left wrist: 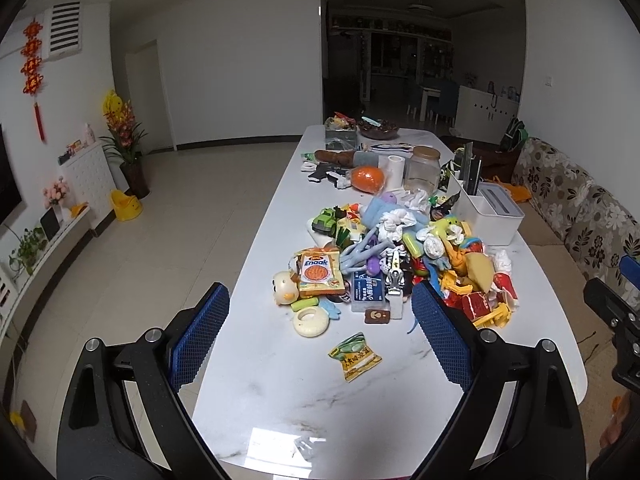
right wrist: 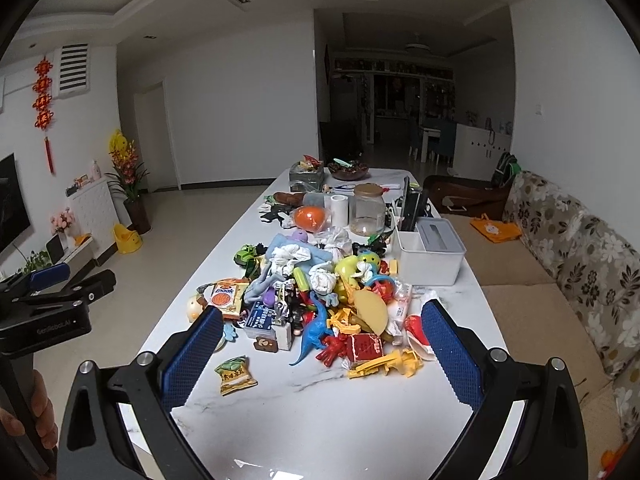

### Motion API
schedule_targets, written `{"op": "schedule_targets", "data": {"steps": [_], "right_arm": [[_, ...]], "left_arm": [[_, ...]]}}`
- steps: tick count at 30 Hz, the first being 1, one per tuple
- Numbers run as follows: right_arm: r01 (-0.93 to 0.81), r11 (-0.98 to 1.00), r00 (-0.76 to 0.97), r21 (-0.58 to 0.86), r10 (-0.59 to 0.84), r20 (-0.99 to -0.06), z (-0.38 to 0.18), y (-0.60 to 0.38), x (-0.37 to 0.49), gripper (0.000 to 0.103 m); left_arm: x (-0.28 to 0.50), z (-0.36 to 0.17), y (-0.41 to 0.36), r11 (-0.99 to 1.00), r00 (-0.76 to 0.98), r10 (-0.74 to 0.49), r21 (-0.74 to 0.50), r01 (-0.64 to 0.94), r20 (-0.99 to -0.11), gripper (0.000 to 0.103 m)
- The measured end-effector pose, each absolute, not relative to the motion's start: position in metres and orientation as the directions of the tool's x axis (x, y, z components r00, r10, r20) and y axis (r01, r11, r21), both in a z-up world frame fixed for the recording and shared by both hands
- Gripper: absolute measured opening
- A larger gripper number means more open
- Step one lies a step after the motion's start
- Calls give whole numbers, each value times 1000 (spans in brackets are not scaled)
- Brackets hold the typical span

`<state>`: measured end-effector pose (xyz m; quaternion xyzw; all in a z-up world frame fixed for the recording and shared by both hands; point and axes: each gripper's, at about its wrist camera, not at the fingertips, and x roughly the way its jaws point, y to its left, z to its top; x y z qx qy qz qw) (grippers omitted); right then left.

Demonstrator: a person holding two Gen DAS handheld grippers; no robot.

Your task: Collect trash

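Observation:
A pile of toys, crumpled white tissues (left wrist: 394, 224) (right wrist: 322, 278) and snack wrappers covers the middle of a white marble table (left wrist: 280, 400) (right wrist: 320, 420). A green-yellow snack packet (left wrist: 355, 357) (right wrist: 235, 376) lies alone in front of the pile. An orange Enaak packet (left wrist: 318, 276) (right wrist: 224, 298) rests at the pile's left edge. My left gripper (left wrist: 320, 344) hangs open above the near table, its blue pads either side of the lone packet. My right gripper (right wrist: 322, 350) is open too, framing the pile's front. Neither holds anything.
A white box (left wrist: 490, 216) (right wrist: 430, 254), a glass jar (left wrist: 422, 168) (right wrist: 368, 210) and an orange ball (left wrist: 366, 178) stand behind the pile. A floral sofa (right wrist: 580, 252) runs along the right. Tiled floor lies to the left. A hand (right wrist: 36, 412) grips the left tool's handle.

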<state>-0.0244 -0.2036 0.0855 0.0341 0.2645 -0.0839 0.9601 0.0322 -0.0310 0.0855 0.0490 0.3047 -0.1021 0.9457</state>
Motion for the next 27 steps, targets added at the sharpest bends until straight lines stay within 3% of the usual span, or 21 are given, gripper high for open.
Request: {"op": "schedule_targets", "data": {"steps": [27], "right_arm": [[181,983,827,34,-134,-547,78,-204,-24,98]], "left_arm": [[27,80,-35,979,782,-149,22,204,-605,90]]}}
